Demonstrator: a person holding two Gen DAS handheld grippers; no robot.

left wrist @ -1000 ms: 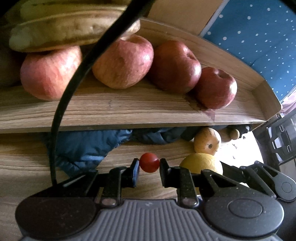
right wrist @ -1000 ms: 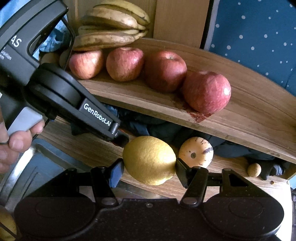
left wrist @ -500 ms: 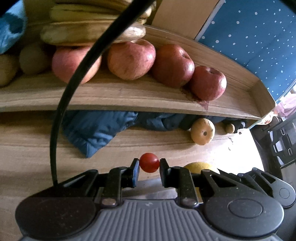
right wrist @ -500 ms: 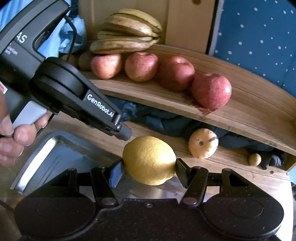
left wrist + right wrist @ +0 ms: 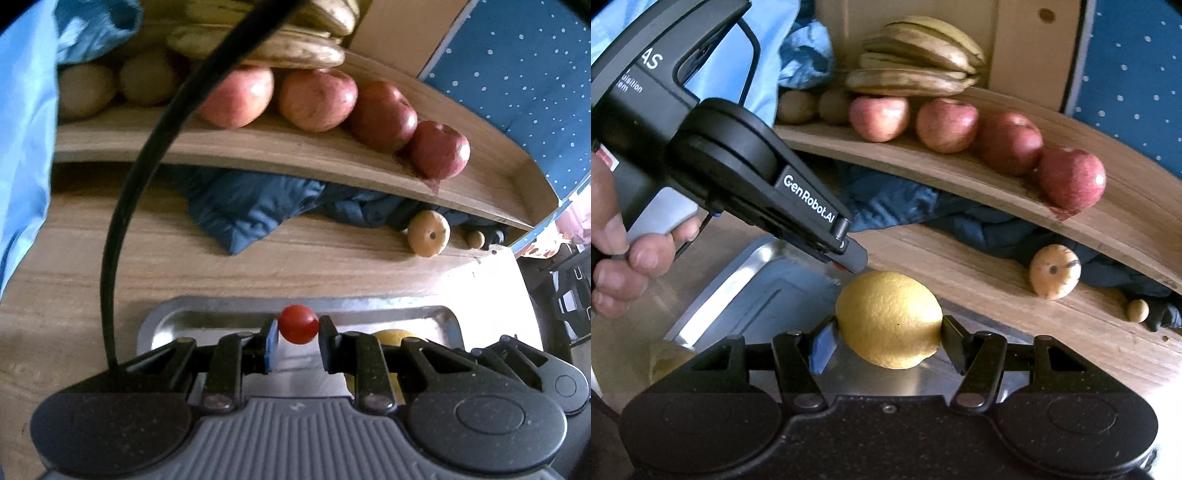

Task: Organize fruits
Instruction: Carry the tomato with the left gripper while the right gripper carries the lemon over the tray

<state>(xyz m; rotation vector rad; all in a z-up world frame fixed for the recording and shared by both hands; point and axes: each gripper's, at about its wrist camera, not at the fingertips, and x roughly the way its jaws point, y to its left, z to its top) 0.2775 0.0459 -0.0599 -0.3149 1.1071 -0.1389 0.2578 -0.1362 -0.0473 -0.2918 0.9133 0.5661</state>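
A small red tomato (image 5: 298, 324) is held above a metal tray (image 5: 369, 314). A yellow lemon (image 5: 889, 319) is held over the same tray. Four red apples (image 5: 1008, 143) are lined up on a wooden shelf (image 5: 1137, 221), under bananas (image 5: 916, 66).

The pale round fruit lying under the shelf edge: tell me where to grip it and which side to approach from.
Grip the pale round fruit across its widest middle, one pad on each rounded flank. Come from the open table side in front, angled low: the wooden shelf overhangs it and the dark blue cloth crowds behind, so a straight-down approach looks blocked.
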